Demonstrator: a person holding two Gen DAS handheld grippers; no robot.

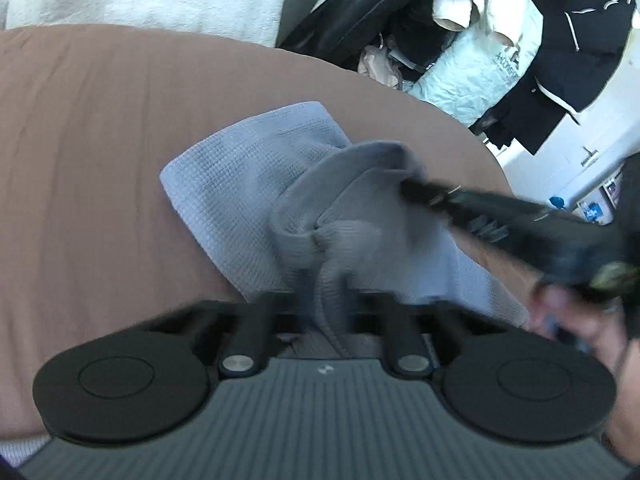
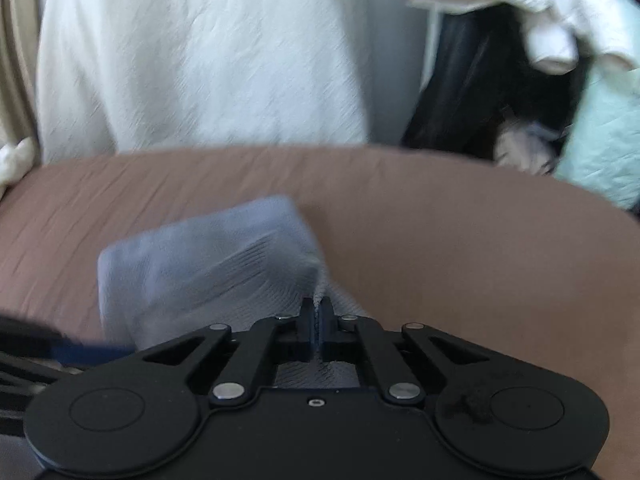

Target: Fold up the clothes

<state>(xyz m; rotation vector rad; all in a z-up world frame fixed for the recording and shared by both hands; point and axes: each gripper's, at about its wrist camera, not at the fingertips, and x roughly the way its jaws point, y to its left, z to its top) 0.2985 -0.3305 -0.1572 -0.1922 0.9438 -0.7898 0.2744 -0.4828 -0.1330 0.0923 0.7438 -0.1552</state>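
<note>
Your left wrist camera sits low behind the left gripper (image 1: 324, 304), looking forward and down across the brown bedsheet (image 1: 100, 152) toward the clothes pile (image 1: 500, 40) at far right. Your right wrist camera rides just behind the right gripper (image 2: 319, 312), facing the white blanket (image 2: 200, 60) (very close, blurred). Both views share the light blue garment (image 1: 224, 176) (image 2: 192, 264) and the sheet.

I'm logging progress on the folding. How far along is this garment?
Partly done: the blue garment lies on the brown bed, one part flat. In hand: the right gripper is shut on a bunched edge, and the left gripper has cloth between its fingers. Left: laying that fold flat.
</note>
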